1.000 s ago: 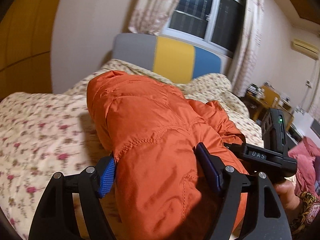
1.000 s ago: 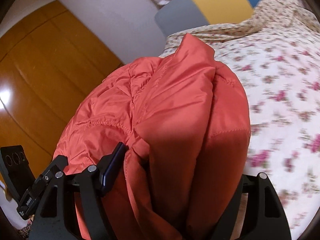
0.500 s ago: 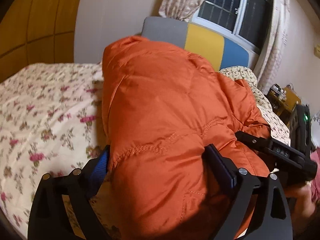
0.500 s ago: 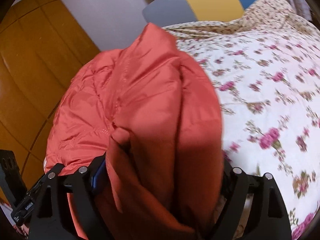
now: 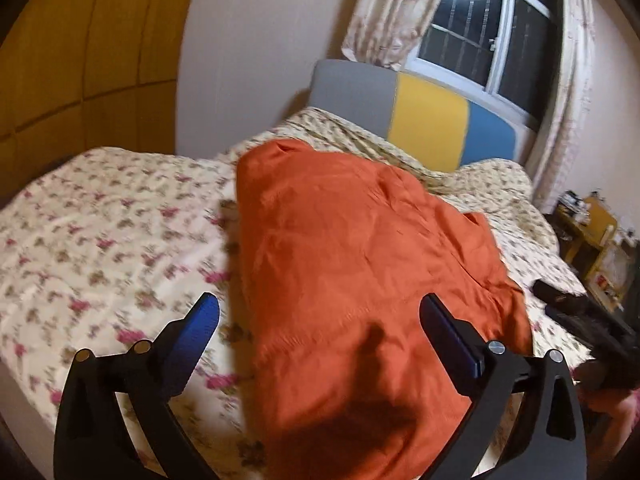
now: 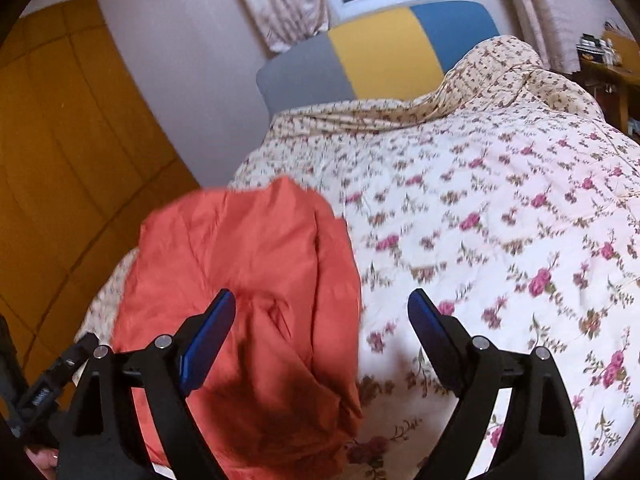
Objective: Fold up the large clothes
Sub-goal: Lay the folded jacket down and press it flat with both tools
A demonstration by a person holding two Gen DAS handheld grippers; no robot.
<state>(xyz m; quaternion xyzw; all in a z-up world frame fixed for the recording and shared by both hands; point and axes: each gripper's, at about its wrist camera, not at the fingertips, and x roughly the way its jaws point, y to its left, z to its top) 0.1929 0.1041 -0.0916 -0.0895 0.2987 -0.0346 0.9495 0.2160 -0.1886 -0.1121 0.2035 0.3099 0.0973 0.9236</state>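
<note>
An orange puffer jacket lies folded in a long bundle on the floral bedspread, running away from me toward the headboard. My left gripper hovers over its near end. Its jaws are opening, the blue pads stand clear of the fabric, and the jacket sits between and below them. In the right wrist view the jacket fills the lower left. My right gripper is open above the jacket's right edge, with neither pad pressing on cloth.
A grey, yellow and blue headboard stands under a dark window with curtains. Yellow-brown wardrobe panels line the left. A cluttered wooden desk stands past the bed's right side. The black body of the other hand tool shows at right.
Both grippers have let go of the jacket and drawn back with jaws spread. The bundle, held up before, now rests on the bedspread.
</note>
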